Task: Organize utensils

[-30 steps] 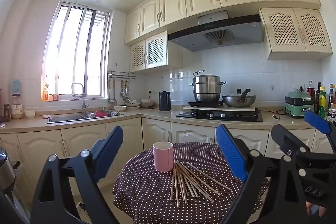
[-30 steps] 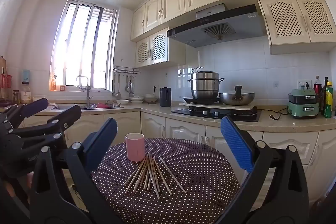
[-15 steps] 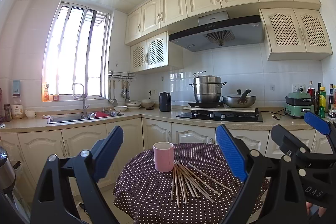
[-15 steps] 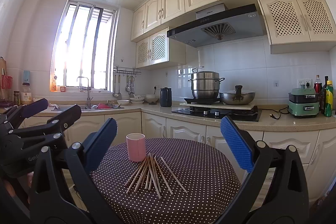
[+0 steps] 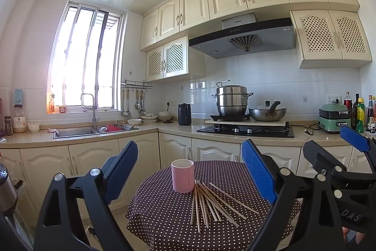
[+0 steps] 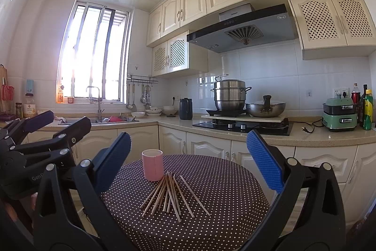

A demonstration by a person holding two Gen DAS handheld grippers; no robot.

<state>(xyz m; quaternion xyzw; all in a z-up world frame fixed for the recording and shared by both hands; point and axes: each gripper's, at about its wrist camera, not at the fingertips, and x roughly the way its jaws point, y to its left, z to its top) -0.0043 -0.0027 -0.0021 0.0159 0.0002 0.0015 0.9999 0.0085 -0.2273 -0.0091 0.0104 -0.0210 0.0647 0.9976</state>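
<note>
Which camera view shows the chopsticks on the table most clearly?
The right wrist view: the chopsticks lie fanned out, unobstructed, between its open fingers. The left wrist view also shows the chopsticks beside the pink cup, but more bunched together.

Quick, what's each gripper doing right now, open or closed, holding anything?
Left gripper: open, holding nothing, above the table in front of the pink cup.
Right gripper: open, holding nothing; chopsticks lie untouched on the table.
</note>
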